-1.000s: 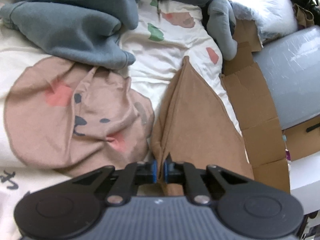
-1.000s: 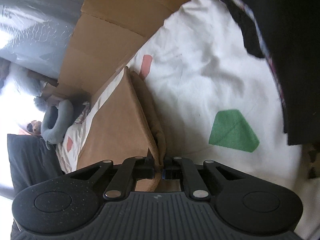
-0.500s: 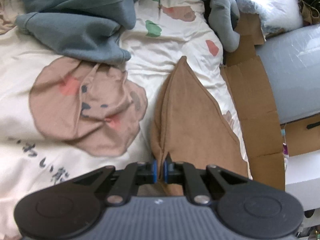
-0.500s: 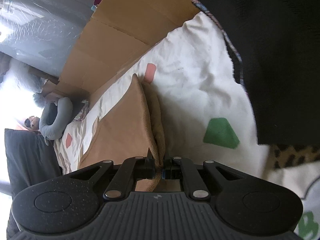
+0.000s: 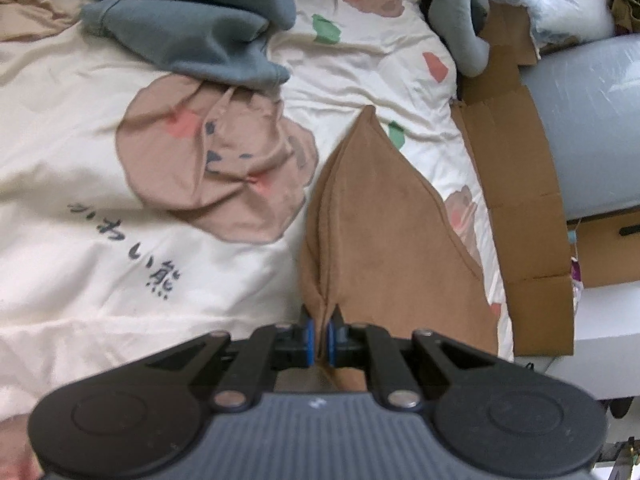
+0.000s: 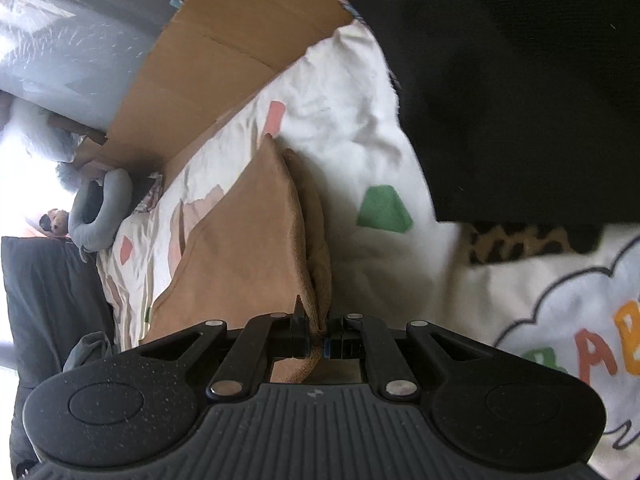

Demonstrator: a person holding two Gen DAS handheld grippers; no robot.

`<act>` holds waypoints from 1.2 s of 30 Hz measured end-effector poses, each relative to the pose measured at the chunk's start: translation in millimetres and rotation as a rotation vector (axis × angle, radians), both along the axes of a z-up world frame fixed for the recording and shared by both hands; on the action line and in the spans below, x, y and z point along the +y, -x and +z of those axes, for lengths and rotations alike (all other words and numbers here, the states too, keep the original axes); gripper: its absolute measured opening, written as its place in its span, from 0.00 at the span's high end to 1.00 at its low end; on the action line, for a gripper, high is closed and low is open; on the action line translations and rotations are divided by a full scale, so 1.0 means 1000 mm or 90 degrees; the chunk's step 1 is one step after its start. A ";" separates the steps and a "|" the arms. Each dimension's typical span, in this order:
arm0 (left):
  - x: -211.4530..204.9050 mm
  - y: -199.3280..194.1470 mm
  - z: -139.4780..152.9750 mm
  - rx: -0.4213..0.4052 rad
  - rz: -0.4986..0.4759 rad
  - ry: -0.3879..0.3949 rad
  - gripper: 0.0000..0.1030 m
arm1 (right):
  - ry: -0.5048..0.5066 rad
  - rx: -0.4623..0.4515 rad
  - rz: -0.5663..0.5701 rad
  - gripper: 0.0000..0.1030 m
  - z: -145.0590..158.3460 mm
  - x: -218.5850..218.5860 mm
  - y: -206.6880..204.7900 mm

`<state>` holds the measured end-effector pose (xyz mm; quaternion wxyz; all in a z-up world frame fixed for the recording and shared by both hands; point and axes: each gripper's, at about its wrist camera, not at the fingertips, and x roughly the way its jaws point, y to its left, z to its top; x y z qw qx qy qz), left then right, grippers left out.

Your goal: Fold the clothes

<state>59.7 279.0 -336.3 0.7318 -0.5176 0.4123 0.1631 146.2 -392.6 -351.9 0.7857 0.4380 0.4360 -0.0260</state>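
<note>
A brown fleece garment (image 5: 384, 232) is stretched taut above the cream bedspread (image 5: 80, 264), doubled over along its left edge. My left gripper (image 5: 319, 334) is shut on one near corner of it, the blue pads pinching the fabric. In the right wrist view the same brown garment (image 6: 248, 248) runs away from my right gripper (image 6: 318, 342), which is shut on another corner of it. Both corners are lifted off the bed; the far end of the garment still reaches down toward the bedspread (image 6: 344, 120).
A grey-blue sweatshirt (image 5: 192, 20) lies heaped at the far side. Flat cardboard (image 5: 516, 184) lines the bed's right edge, with a grey neck pillow (image 5: 460, 12) beyond. A black garment (image 6: 520, 80) and a white printed one (image 6: 560, 312) lie to my right.
Both grippers have risen and pulled back with the brown garment, so more of the bedspread, its bear print and its lettering show. The white printed garment has come into the right wrist view.
</note>
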 end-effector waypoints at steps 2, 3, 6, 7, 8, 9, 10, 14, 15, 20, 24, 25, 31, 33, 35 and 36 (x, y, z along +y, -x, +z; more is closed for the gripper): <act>0.000 -0.001 -0.008 0.007 -0.003 -0.003 0.94 | 0.003 0.012 0.000 0.96 -0.009 0.001 0.001; 0.000 -0.001 -0.013 0.012 -0.005 -0.006 0.94 | 0.005 0.016 0.001 0.96 -0.014 0.002 0.000; -0.001 -0.002 -0.029 0.028 -0.009 -0.011 0.94 | 0.015 0.024 0.001 0.96 -0.029 0.003 -0.001; -0.002 -0.002 -0.035 0.034 -0.012 -0.013 0.94 | 0.020 0.031 0.002 0.95 -0.035 0.003 0.000; -0.003 -0.002 -0.040 0.040 -0.017 -0.015 0.94 | 0.023 0.039 0.002 0.95 -0.040 0.003 0.001; -0.004 -0.002 -0.045 0.045 -0.022 -0.017 0.94 | 0.025 0.049 0.002 0.95 -0.046 0.003 0.002; -0.005 -0.001 -0.048 0.048 -0.028 -0.021 0.93 | 0.028 0.059 0.000 0.94 -0.049 0.002 0.003; -0.007 0.002 -0.056 0.038 -0.043 -0.029 0.88 | 0.051 0.076 -0.014 0.84 -0.048 -0.005 0.013; -0.007 0.003 -0.057 0.034 -0.045 -0.032 0.86 | 0.059 0.077 -0.016 0.82 -0.045 -0.007 0.016; -0.004 0.013 -0.059 -0.014 -0.035 -0.027 0.62 | 0.118 0.059 0.025 0.81 -0.018 -0.005 0.016; -0.004 0.023 -0.065 -0.062 -0.016 -0.014 0.58 | 0.149 0.027 0.092 0.81 0.006 0.016 0.004; -0.005 0.025 -0.068 -0.071 -0.012 -0.007 0.58 | 0.156 0.019 0.113 0.81 0.011 0.025 0.000; -0.008 0.024 -0.075 -0.111 -0.032 0.022 0.59 | 0.164 -0.012 0.253 0.81 0.021 0.092 -0.021; -0.007 0.021 -0.075 -0.116 -0.043 0.028 0.59 | 0.163 -0.017 0.295 0.83 0.020 0.117 -0.027; -0.006 0.019 -0.075 -0.121 -0.050 0.036 0.59 | 0.165 -0.012 0.336 0.84 0.017 0.143 -0.030; -0.006 0.018 -0.075 -0.124 -0.053 0.040 0.59 | 0.166 -0.013 0.359 0.84 0.017 0.154 -0.031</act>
